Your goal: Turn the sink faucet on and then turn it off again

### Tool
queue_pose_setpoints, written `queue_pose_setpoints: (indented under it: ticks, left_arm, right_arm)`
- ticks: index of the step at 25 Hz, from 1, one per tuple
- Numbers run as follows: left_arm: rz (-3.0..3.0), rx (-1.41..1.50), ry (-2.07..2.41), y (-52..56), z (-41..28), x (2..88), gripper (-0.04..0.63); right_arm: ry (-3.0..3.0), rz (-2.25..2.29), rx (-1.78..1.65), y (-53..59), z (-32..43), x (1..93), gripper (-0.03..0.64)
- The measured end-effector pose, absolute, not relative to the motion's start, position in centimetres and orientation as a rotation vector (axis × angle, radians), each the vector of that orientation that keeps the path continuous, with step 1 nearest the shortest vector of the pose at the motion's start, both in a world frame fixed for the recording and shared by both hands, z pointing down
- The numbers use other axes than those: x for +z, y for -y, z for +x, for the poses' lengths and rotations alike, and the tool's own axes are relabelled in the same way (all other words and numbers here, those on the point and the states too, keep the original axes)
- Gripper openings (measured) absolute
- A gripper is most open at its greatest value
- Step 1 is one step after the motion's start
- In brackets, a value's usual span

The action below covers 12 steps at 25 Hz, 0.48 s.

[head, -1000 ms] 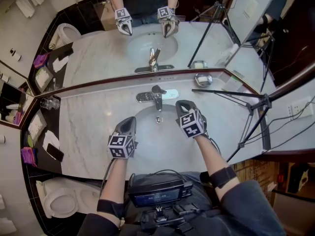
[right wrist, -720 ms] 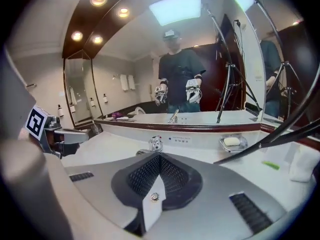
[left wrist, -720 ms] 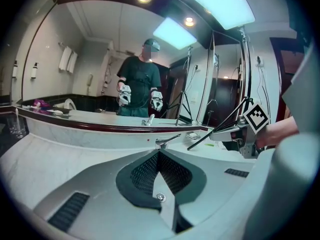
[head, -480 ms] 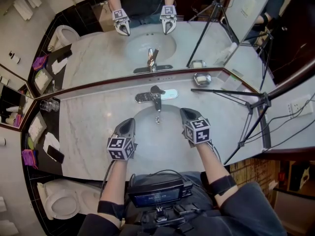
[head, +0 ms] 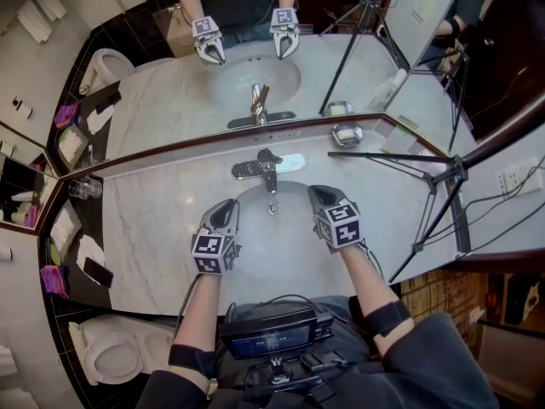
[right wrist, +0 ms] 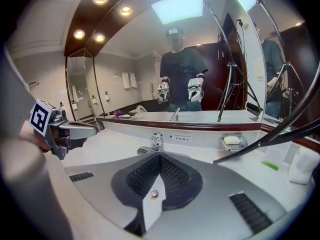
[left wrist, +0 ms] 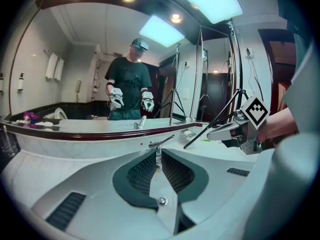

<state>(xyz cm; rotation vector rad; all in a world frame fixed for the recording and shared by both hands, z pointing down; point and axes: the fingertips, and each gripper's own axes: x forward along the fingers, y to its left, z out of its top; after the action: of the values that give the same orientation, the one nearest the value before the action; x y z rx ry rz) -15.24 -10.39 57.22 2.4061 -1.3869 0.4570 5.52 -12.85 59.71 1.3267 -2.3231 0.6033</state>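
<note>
The chrome faucet (head: 268, 170) stands behind the white sink basin (head: 255, 258), its lever (head: 272, 155) pointing toward the mirror. It also shows beyond the jaws as the faucet (left wrist: 160, 143) in the left gripper view and the faucet (right wrist: 157, 142) in the right gripper view. My left gripper (head: 228, 207) hovers over the basin's left side; its jaws have just been opening to a narrow slit, with nothing between them (left wrist: 159, 153). Over the basin's right side my right gripper (head: 315, 192) is shut and empty (right wrist: 159, 155). Neither touches the faucet.
A soap dish (head: 349, 135) sits right of the faucet, and a black tripod leg (head: 392, 156) crosses the marble counter (head: 162, 220) there. A glass (head: 83, 186) and a phone (head: 95, 271) lie at the left. A mirror backs the counter. A toilet (head: 106, 348) is lower left.
My right gripper has rolled and drawn slightly back and to the right, away from the faucet. The left gripper has stayed nearly in place.
</note>
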Motion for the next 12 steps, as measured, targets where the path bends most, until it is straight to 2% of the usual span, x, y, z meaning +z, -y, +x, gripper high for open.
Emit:
queue_pose_setpoints:
  ticks: [10, 12]
  left_arm:
    - [2.701, 0.827, 1.153, 15.1, -9.2, 57.0, 0.189]
    - [2.737, 0.890, 1.116, 16.1, -8.2, 57.6, 0.196]
  right_arm:
    - [2.309, 1.330, 0.613, 12.9, 6.1, 60.3, 0.020]
    - [2.307, 1.341, 0.615, 12.9, 6.4, 60.5, 0.020]
